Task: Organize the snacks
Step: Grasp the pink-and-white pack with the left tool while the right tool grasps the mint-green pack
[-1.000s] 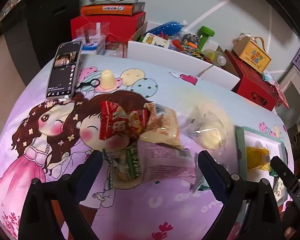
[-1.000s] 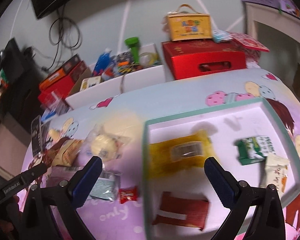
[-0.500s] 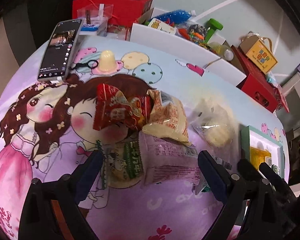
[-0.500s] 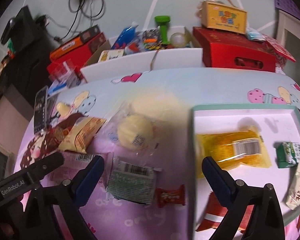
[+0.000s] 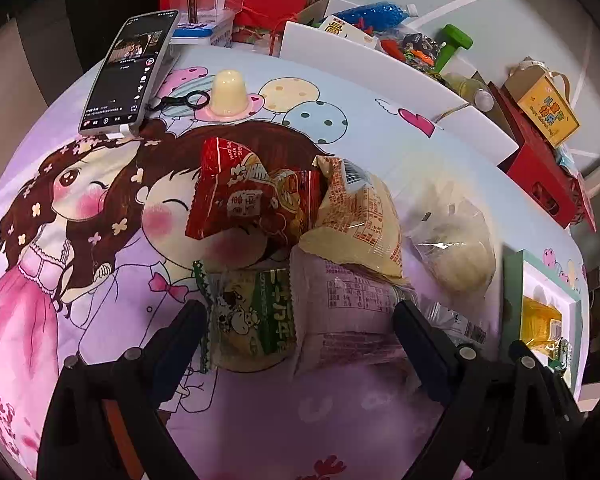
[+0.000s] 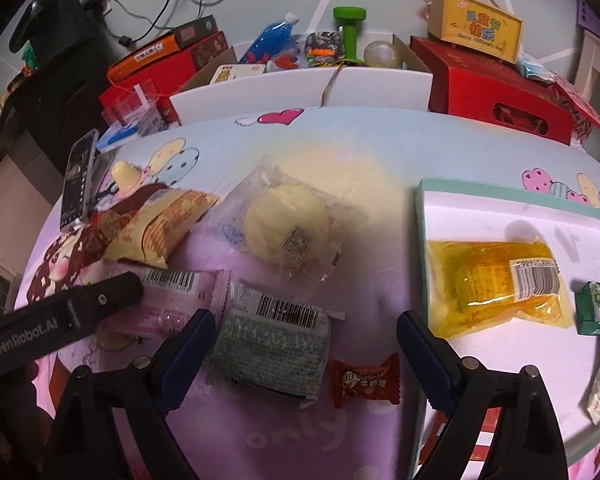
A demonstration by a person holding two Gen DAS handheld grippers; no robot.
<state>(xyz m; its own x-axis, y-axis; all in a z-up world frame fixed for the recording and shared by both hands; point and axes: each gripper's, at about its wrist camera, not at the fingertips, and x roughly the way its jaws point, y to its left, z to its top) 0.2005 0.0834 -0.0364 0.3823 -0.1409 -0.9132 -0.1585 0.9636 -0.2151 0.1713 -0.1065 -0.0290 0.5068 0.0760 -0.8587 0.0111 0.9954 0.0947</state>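
Loose snacks lie on the cartoon tablecloth. My left gripper [image 5: 298, 316] hovers open over a green cartoon packet [image 5: 252, 320] and a pink packet [image 5: 348, 308], with neither touched by its pads. Beyond them lie a red packet [image 5: 252, 204], a beige packet [image 5: 360, 224] and a wrapped yellow bun [image 5: 456, 256]. My right gripper [image 6: 306, 320] has its jaws closing, still wide, around a grey-green packet [image 6: 272, 344] and a small red candy [image 6: 366, 380] without pressing on either. The teal-rimmed white tray [image 6: 512, 192] to its right holds a yellow packet [image 6: 496, 284] and a small green packet [image 6: 594, 308].
A phone [image 5: 132, 72] and a jelly cup [image 5: 228, 90] sit at the far left of the table. White and red boxes [image 6: 496, 92] full of odds and ends line the back edge. One finger of the left gripper [image 6: 60, 320] reaches in at the left of the right wrist view.
My right gripper has swung left, from over the tray to over the loose snacks, and its jaws have narrowed a little. My left gripper has sunk closer to the packets.
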